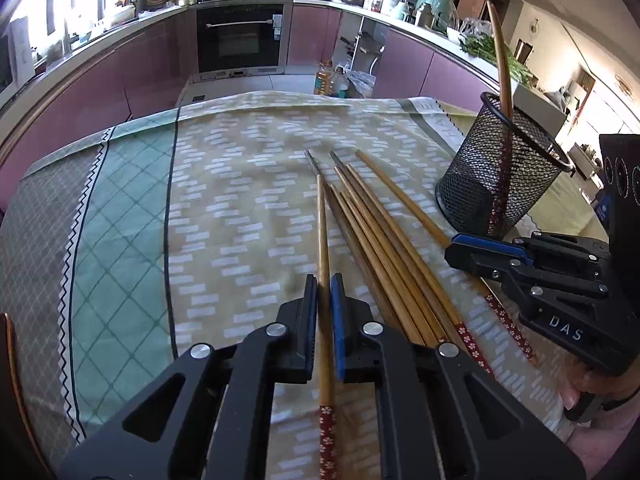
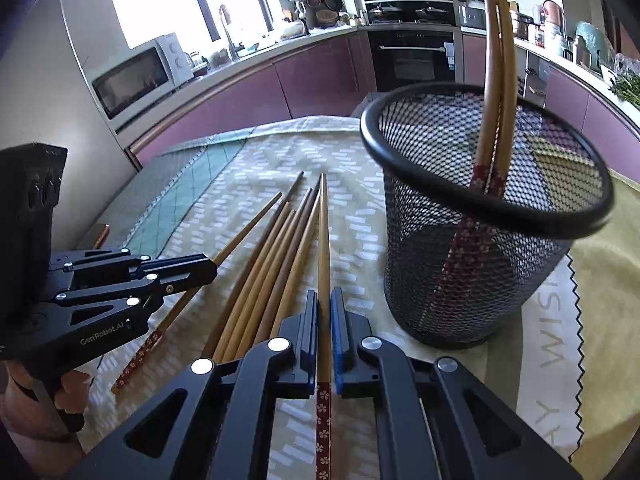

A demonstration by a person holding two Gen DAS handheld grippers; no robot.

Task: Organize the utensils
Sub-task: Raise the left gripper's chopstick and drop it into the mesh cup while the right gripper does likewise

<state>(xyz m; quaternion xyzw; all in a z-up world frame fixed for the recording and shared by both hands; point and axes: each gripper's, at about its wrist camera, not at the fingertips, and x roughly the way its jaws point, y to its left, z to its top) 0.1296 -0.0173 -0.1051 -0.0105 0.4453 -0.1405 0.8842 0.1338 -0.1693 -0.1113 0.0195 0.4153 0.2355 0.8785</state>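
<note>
Left wrist view: at the bottom centre of the frame, the left gripper has its two black jaws pressed together on a single bamboo chopstick with a red flowered handle, which runs straight up the middle of the frame over the patterned yellow and green tablecloth. Just right of it, a loose bundle of bamboo chopsticks lies fanned on the cloth, tips pointing toward the top of the frame. At the right edge, the right gripper reaches in low over the outermost stick. In the upper right stands a black wire-mesh holder, upright, with chopsticks already standing in it, handles down; it looks like the sorting destination.

Right wrist view: at the bottom centre, the right gripper is likewise clamped on one flowered-handle chopstick, the stick lying along the line of the fingers, probably so it can be tipped upright. The mesh holder fills the right of the frame, close by. The remaining bundle lies to the left of centre, and the left gripper sits at the left edge, shut over a stick.
</note>
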